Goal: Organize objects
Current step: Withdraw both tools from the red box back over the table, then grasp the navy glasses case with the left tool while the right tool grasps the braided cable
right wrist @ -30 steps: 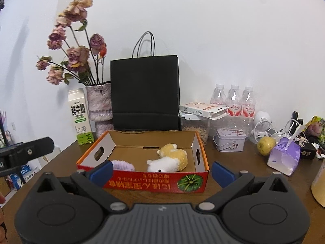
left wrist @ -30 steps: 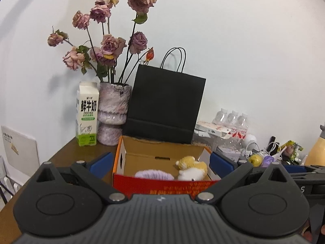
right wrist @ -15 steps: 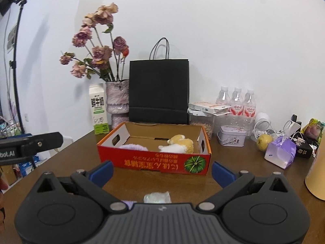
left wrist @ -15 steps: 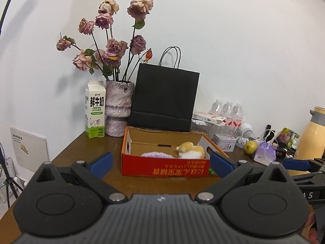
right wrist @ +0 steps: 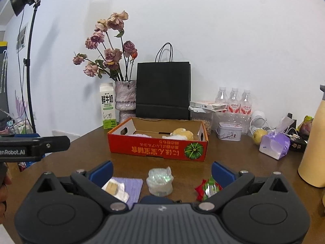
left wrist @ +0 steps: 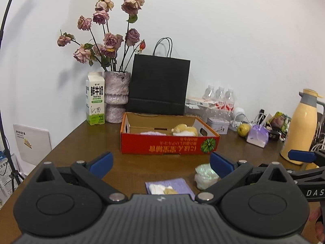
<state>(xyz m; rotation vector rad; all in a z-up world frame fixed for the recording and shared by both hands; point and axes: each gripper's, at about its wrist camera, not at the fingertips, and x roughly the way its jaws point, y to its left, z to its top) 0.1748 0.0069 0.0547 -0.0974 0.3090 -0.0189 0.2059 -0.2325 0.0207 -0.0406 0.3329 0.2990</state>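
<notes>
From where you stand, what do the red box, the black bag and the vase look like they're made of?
Red box: looks like corrugated cardboard, with a printed red outside, plain brown inside and cut hand holes.
Black bag: probably matte paper, standing stiffly with flat creased sides and thin cord handles.
Vase: likely ceramic or stone, with a mottled pink-grey, slightly glossy surface; hard to tell which.

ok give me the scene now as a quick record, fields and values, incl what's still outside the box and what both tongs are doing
surface: brown wooden table
container: red cardboard box, open top, upright
inside box: yellow and white plush, pale purple fluffy item
outside box, near side: purple mat with a white wrapped piece on it; clear plastic-wrapped bundle; red and green wrapper
left tongs: open, empty, above the mat
right tongs: open, empty, bundle between the fingers' line
behind box: black paper bag, vase of dried roses, milk carton
</notes>
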